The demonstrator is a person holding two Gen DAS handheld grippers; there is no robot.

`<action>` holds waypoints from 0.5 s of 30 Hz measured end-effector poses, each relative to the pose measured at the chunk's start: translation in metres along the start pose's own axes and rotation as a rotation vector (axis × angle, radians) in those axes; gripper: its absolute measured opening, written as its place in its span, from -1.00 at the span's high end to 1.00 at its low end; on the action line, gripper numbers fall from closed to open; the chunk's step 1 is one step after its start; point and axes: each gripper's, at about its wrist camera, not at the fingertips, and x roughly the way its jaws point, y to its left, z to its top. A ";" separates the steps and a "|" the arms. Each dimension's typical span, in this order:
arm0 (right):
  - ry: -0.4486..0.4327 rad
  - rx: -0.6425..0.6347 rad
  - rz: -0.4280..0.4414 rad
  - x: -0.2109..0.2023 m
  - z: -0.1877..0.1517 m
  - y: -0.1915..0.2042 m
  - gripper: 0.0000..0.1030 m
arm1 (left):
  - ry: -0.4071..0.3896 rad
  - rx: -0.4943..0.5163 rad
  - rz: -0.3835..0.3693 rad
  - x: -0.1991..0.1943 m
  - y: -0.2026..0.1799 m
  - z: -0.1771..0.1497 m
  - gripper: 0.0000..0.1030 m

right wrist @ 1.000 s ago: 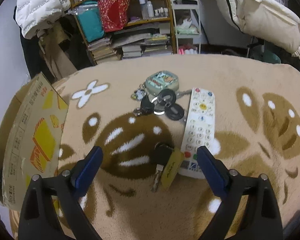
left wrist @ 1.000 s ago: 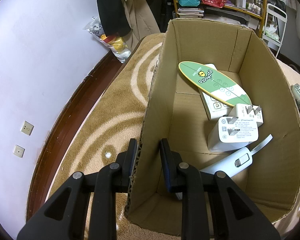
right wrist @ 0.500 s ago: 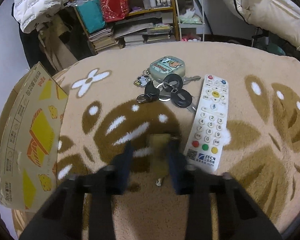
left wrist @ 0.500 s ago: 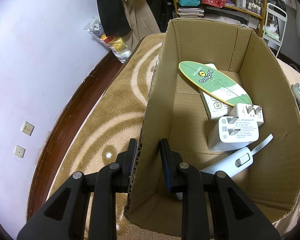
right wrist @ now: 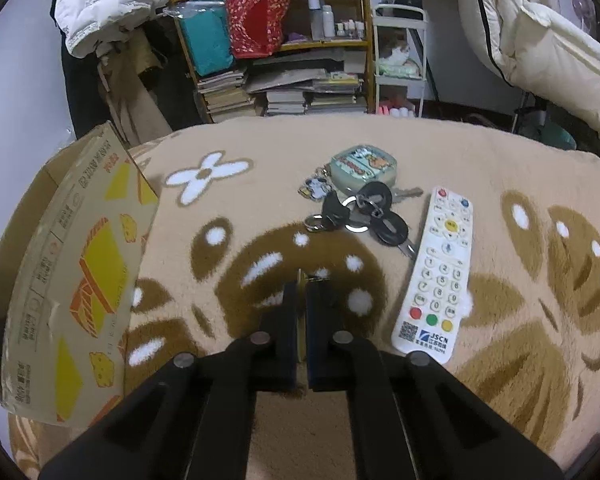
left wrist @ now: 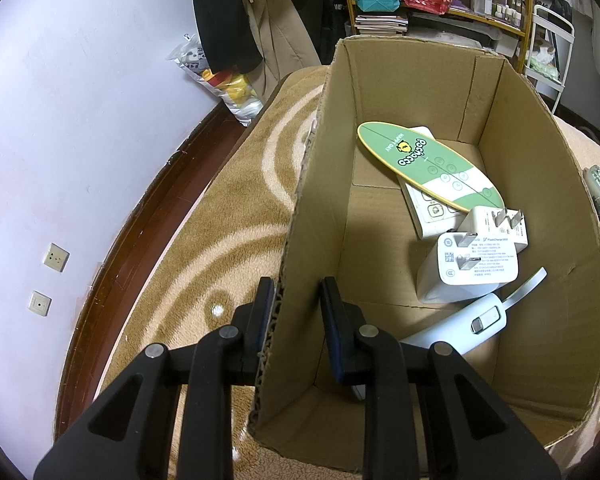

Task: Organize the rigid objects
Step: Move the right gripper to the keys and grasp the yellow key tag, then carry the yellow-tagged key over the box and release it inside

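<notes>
My left gripper (left wrist: 298, 312) is shut on the left wall of the open cardboard box (left wrist: 420, 76), one finger outside and one inside. In the box lie a green oval board (left wrist: 428, 164), a white flat box (left wrist: 424, 212), two white chargers (left wrist: 468, 268) and a pale blue power bank (left wrist: 460, 324). On the rug, my right gripper (right wrist: 301, 298) is shut on a yellow-tagged key (right wrist: 300, 278), mostly hidden by the fingers. Just to its right lies a white remote (right wrist: 436, 276). Beyond it are a black key bunch (right wrist: 364, 212) and a small green case (right wrist: 362, 168).
The box's printed outer side (right wrist: 72, 272) stands at the left of the right wrist view. A bookshelf (right wrist: 284, 80) with bags and stacked books, a white cart (right wrist: 400, 60) and a cream coat (right wrist: 540, 40) stand beyond the rug. A purple wall (left wrist: 80, 120) and dark baseboard run left of the box.
My right gripper went from wide open around the yellow-tagged key to shut on it. The left gripper and the box have not moved.
</notes>
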 end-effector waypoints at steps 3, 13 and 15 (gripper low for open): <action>-0.019 -0.013 0.016 -0.006 0.003 0.004 0.92 | 0.000 -0.001 -0.001 0.000 0.000 0.000 0.55; -0.088 -0.024 0.118 -0.026 0.015 0.023 0.92 | 0.000 0.000 0.001 0.000 0.000 0.000 0.55; -0.115 -0.039 0.152 -0.032 0.020 0.032 0.92 | 0.000 0.000 0.001 0.000 -0.001 0.000 0.55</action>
